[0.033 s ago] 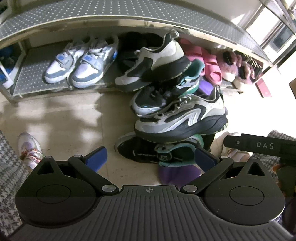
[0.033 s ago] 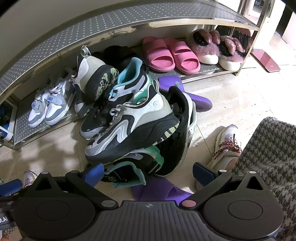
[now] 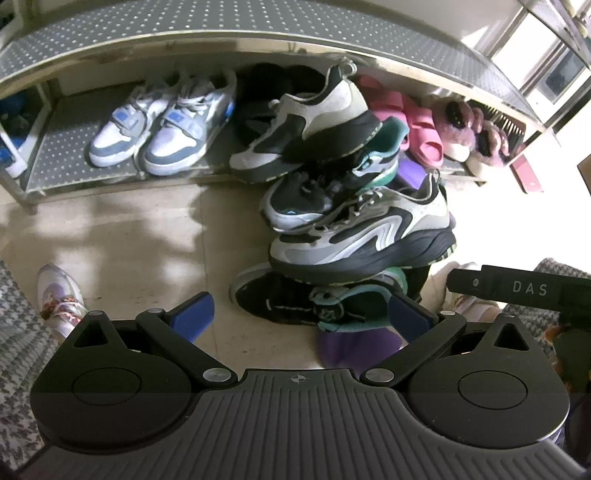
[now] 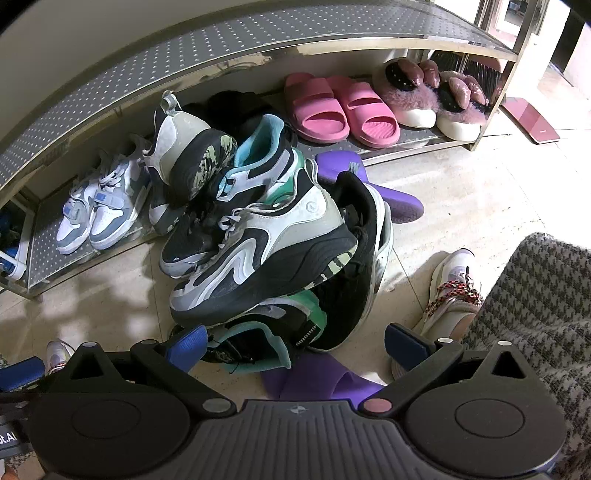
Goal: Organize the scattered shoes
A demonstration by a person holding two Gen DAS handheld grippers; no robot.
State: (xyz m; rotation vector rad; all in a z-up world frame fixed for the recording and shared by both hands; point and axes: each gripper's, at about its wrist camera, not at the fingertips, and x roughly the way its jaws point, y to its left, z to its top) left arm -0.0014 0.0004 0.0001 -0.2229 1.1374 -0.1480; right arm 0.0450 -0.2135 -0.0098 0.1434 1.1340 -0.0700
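From the left wrist view, the left claw [image 3: 301,317] stood wide open and held nothing, its blue pads [image 3: 194,315] spread on either side of a heap of shoes on the tiled floor [image 3: 129,236]. At the top of the heap lay a grey-and-black chunky sneaker [image 3: 360,236], resting on a black-and-teal sneaker [image 3: 314,301] tipped on its side. Behind these, a second black-and-teal sneaker [image 3: 332,184] and another grey-and-black sneaker [image 3: 306,125] leaned against the front edge of the metal shoe rack [image 3: 258,22]. On the rack's lower shelf a pair of white-and-blue sneakers [image 3: 162,125] sat side by side, well left of the heap, with pink slides [image 3: 417,122] and furry pink slippers [image 3: 469,129] to the right. The other tool's black arm [image 3: 517,290] entered from the right edge.

From the right wrist view, the right claw [image 4: 295,341] was likewise open and empty, just before the heap. The grey-and-black chunky sneaker [image 4: 258,254] topped the pile, with a black shoe [image 4: 354,266] propped on edge beside it. One purple slide [image 4: 369,188] lay between heap and rack; another purple slide [image 4: 321,380] lay partly hidden just behind the claw's body. The person's own laced shoe [image 4: 450,288] stood at right on the floor.
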